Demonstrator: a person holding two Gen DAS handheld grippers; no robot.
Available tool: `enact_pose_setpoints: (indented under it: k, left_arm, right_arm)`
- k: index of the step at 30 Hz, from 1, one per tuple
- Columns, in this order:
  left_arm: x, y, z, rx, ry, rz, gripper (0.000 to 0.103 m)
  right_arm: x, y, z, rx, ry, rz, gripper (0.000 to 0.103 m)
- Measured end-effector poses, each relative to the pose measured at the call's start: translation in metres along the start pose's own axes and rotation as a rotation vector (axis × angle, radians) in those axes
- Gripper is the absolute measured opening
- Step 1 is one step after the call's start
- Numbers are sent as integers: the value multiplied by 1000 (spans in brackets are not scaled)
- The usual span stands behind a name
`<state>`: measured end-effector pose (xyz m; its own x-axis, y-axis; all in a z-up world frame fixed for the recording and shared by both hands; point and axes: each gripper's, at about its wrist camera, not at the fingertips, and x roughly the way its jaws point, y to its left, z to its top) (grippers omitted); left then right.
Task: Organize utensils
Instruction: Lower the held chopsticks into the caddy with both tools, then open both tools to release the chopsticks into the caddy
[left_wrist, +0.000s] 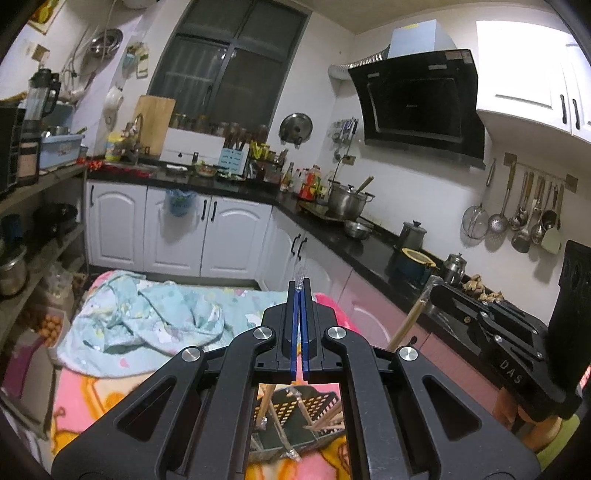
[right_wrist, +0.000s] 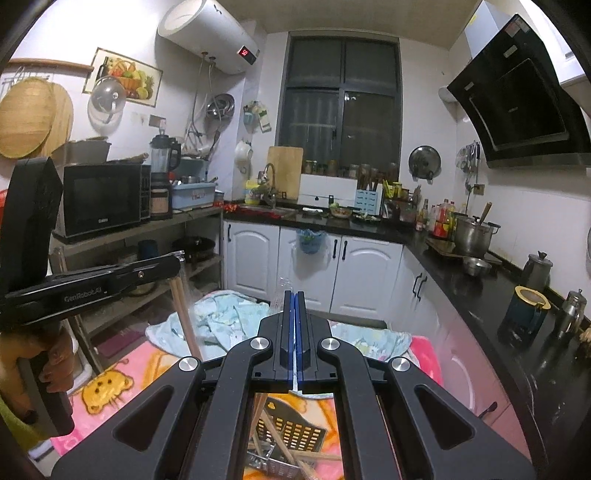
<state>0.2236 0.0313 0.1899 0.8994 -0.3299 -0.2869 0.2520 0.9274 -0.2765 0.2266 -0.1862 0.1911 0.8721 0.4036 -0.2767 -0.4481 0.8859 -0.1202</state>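
My left gripper (left_wrist: 300, 286) is shut on a clear plastic utensil (left_wrist: 300, 275) that sticks out past the tips. In the right wrist view the left gripper (right_wrist: 177, 258) shows from the side with wooden chopsticks (right_wrist: 186, 321) hanging below it. My right gripper (right_wrist: 294, 295) is shut on a thin clear utensil (right_wrist: 282, 290). It shows in the left wrist view (left_wrist: 436, 286) with a wooden stick (left_wrist: 406, 325) slanting down from it. A black perforated utensil basket (left_wrist: 306, 410) with several wooden utensils sits below both grippers, also in the right wrist view (right_wrist: 291, 432).
A pink cartoon blanket (right_wrist: 110, 384) covers the low surface, with a crumpled light blue cloth (left_wrist: 147, 317) on it. A black countertop (right_wrist: 498, 306) with pots and a kettle runs along the right. A shelf with a microwave (right_wrist: 99, 199) stands left.
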Motion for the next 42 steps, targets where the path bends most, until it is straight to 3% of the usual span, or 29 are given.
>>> enact_pose_setpoints:
  k: [24, 27, 28, 29, 31, 38, 42]
  left_arm:
    - [38, 21, -57, -52, 106, -8, 0]
    - [40, 24, -62, -51, 113, 7, 0]
    - [40, 25, -63, -51, 115, 9, 1]
    - [40, 26, -64, -50, 119, 12, 3]
    - [39, 27, -67, -45, 121, 24, 17]
    - [25, 33, -69, -46, 94, 60, 49]
    - [13, 38, -70, -57, 73, 78, 76]
  right_arm:
    - [60, 21, -67, -41, 157, -6, 1]
    - [63, 21, -72, -36, 178, -10, 4]
    - [64, 20, -74, -31, 188, -9, 10]
    - [64, 19, -77, -25, 193, -8, 16]
    - [63, 18, -80, -20, 199, -10, 22]
    - [47, 10, -83, 6, 180, -9, 35]
    - [33, 5, -83, 18, 167, -7, 39]
